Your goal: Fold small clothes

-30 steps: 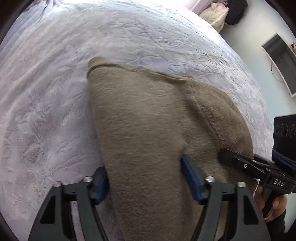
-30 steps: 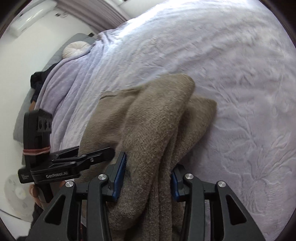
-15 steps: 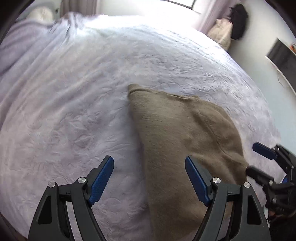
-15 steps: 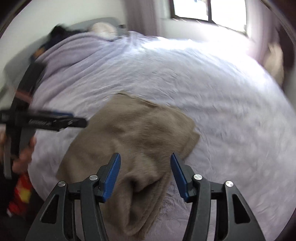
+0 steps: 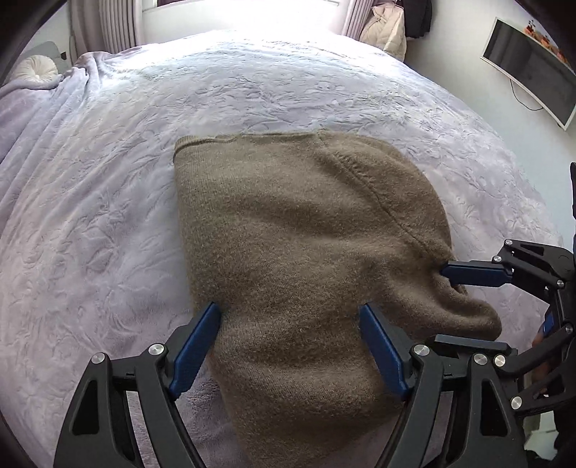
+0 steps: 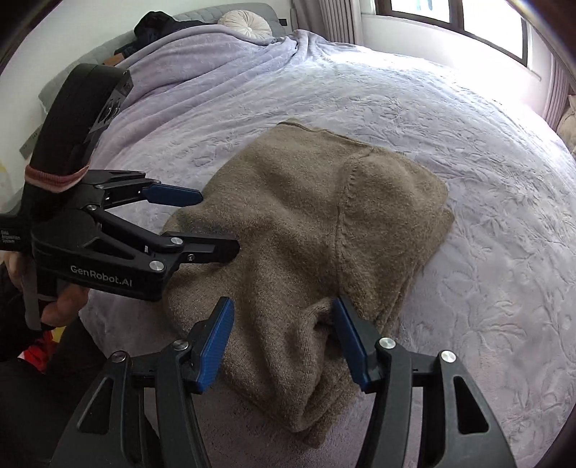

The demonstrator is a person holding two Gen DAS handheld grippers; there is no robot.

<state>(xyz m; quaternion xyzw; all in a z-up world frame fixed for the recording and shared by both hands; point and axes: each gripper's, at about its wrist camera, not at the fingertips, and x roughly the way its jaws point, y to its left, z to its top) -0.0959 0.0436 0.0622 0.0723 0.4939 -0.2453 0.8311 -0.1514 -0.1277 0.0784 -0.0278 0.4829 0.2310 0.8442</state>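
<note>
A brown knitted garment [image 5: 302, 252] lies folded on the lavender bedspread [image 5: 108, 201]; it also shows in the right wrist view [image 6: 324, 230]. My left gripper [image 5: 289, 325] is open, its blue pads over the garment's near edge, holding nothing. My right gripper [image 6: 282, 320] is open over the garment's near right end, holding nothing. The right gripper shows in the left wrist view [image 5: 478, 306] at the garment's right end. The left gripper shows in the right wrist view [image 6: 216, 223] at the garment's left edge.
The bedspread [image 6: 486, 216] extends all round the garment. A round cushion [image 6: 246, 27] and dark clothing [image 6: 158, 28] lie at the head of the bed. A monitor [image 5: 529, 64] hangs on the right wall. Coats [image 5: 392, 25] hang near the window.
Both grippers let go of the garment, opened and pulled back. The garment now lies flat and folded on the bed.
</note>
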